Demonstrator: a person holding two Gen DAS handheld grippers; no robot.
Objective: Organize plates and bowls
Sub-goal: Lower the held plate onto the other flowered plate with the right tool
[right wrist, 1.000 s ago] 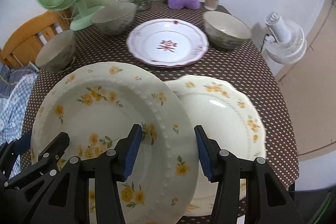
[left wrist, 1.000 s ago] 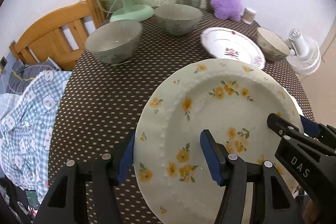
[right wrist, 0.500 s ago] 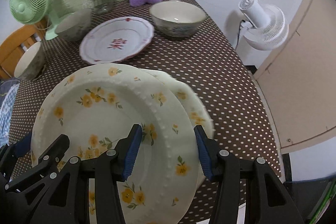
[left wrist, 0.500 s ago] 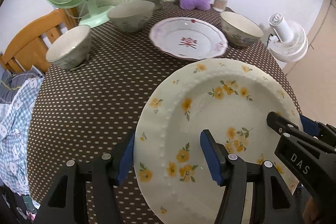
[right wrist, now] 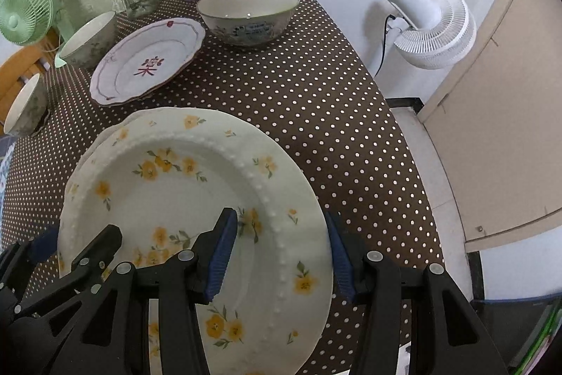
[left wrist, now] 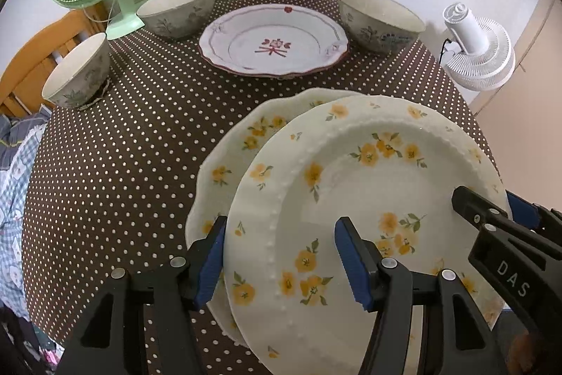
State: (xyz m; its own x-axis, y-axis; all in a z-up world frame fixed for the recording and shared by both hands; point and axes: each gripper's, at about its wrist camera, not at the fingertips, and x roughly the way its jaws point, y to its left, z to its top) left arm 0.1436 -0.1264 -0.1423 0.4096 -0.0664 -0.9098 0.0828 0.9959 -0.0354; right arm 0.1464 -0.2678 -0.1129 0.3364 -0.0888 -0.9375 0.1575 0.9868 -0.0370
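Beaded yellow-flower plate (left wrist: 368, 199) held up by its 2 opposite rim edges, above the near right corner of the tabletop (left wrist: 140, 136). Left gripper (left wrist: 281, 255) about half open, jaws clamped across the plate's left rim; right gripper (right wrist: 281, 252) likewise about half open, gripping the right rim. Both grips unchanged over the last second.

Shifted sideways across the tabletop since a second ago, from over bare dotted cloth to directly over the scalloped yellow-flower plate (left wrist: 239, 143) lying flat at the near right corner. Now overlapping most of that lower plate, only its left and far rim showing past the held one. Slightly lower too, but contact between the 2 plates cannot be told.

Meaning for the task: stacking step nearly lined up, probably only a small move left and a lowering needed before release. Held plate tilted, near edge lower, so likely to touch down rim first and clink unless levelled.

Still unsorted toward the far edge: red-pattern plate (left wrist: 274, 41) in the middle, 1 bowl (left wrist: 381, 20) right of it, 2 bowls (left wrist: 177, 9) (left wrist: 75, 72) toward the left edge.
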